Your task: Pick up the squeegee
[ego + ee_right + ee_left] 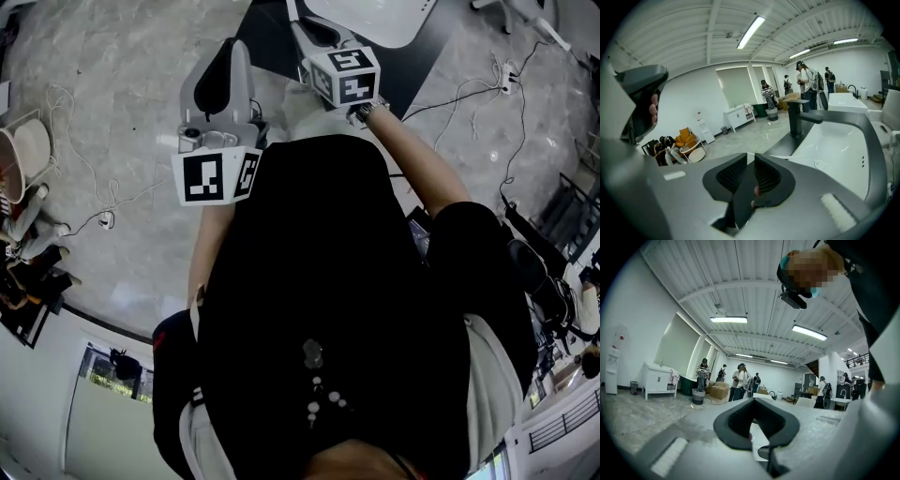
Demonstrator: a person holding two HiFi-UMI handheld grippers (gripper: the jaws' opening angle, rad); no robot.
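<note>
Nearest the camera, the person's dark top (pixel 328 281) fills the lower head view, with both grippers held out ahead of it. The left gripper (pixel 754 416) sits close in over the marbled floor (pixel 112 84). Its jaws are spread wide and hold nothing. The right gripper (pixel 751 161) is farther out, at the edge of the dark counter (pixel 780 147). Its jaws stand a narrow slit apart, with nothing between the pads. Just beyond it on the counter stands a black faucet (pixel 797 119), with the white sink (pixel 853 154) to its right. Several people (pixel 806 77) stand well off across the room. The squeegee cannot be made out in any view, so its position relative to either gripper cannot be stated.
</note>
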